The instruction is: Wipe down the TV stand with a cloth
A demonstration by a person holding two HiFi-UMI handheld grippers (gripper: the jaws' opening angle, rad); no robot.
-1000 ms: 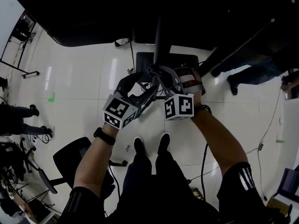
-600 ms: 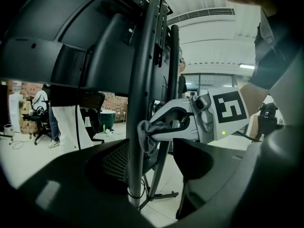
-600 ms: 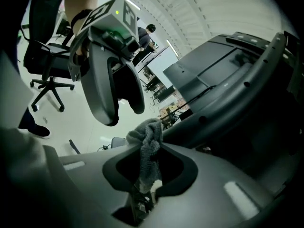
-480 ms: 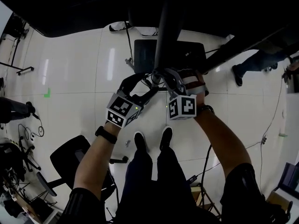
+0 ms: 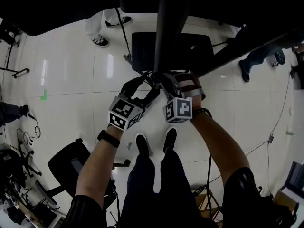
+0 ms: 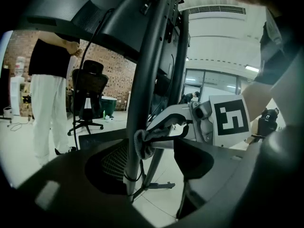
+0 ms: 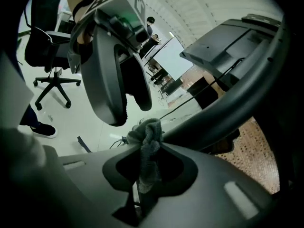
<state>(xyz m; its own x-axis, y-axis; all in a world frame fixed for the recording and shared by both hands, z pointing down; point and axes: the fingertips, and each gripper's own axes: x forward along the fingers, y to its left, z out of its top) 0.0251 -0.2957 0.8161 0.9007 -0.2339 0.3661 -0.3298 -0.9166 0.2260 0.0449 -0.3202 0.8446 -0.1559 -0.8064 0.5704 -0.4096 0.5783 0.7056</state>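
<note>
Pinching grey cloth point(image 7: 149, 146) in right gripper point(image 5: 165, 78) against TV-stand pole point(image 5: 166, 37) ahead, left gripper point(image 5: 142, 87) agape alongside; risks rubbing cloth out of grip.

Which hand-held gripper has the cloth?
The right hand-held gripper: a grey cloth is pinched in its jaws against the stand's pole. The left hand-held gripper has its jaws apart.

Glossy white tiled floor point(image 5: 71, 80): black stand base point(image 5: 142, 51), office chair point(image 5: 71, 163), loose cable point(image 5: 266, 141), green tape mark point(image 5: 43, 95).

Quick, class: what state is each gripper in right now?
Left gripper: open, holding nothing.
Right gripper: shut on the grey cloth.
</note>
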